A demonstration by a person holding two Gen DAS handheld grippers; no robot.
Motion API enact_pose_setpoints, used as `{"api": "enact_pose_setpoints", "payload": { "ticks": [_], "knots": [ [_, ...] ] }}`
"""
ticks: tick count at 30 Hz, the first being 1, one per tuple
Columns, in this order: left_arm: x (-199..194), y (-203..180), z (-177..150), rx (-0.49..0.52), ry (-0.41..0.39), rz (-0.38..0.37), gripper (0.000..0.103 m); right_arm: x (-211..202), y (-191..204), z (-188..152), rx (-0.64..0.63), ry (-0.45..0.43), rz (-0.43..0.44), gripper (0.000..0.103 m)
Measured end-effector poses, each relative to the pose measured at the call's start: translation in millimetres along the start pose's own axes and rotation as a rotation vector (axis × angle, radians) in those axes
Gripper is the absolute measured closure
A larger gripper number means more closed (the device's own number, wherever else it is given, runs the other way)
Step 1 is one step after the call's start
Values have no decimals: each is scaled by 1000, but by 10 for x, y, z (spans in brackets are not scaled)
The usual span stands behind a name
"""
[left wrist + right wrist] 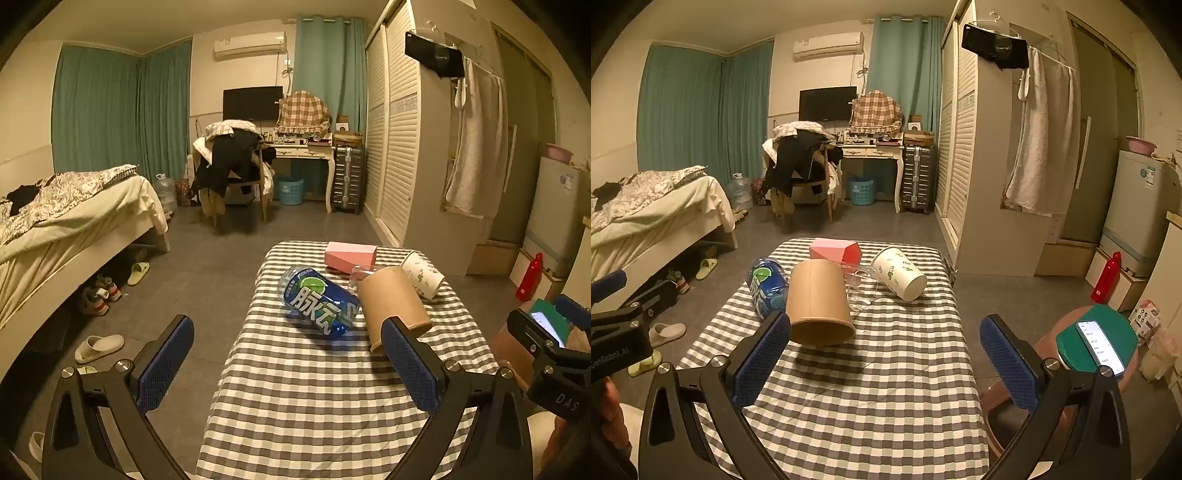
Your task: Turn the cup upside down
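Note:
A brown paper cup (393, 304) lies on its side on the checked tablecloth (314, 387), its mouth towards me; it also shows in the right wrist view (818, 302). A white patterned paper cup (423, 275) lies on its side behind it, seen too in the right wrist view (899, 273). A clear glass (858, 288) lies between them. My left gripper (288, 363) is open and empty, in front of the brown cup. My right gripper (886, 362) is open and empty, above the table's near half.
A blue drink bottle (319, 301) lies on its side left of the brown cup. A pink box (351, 254) sits at the table's far edge. A round stool (1089, 347) with a phone (1100, 345) stands right of the table. A bed (55, 229) is at the left.

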State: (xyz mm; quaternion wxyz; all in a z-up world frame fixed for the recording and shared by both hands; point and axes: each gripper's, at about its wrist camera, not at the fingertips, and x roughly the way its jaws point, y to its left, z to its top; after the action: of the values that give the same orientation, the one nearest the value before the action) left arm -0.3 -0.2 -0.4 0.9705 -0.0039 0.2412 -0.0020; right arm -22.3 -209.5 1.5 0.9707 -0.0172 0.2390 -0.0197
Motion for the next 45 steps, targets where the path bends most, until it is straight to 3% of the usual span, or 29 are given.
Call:
{"api": "enact_pose_setpoints", "payload": {
  "ticks": [45],
  "knots": [
    [51,19,-66,-10,20,-5,0,45,15,-16,11,16,0,0]
  ]
}}
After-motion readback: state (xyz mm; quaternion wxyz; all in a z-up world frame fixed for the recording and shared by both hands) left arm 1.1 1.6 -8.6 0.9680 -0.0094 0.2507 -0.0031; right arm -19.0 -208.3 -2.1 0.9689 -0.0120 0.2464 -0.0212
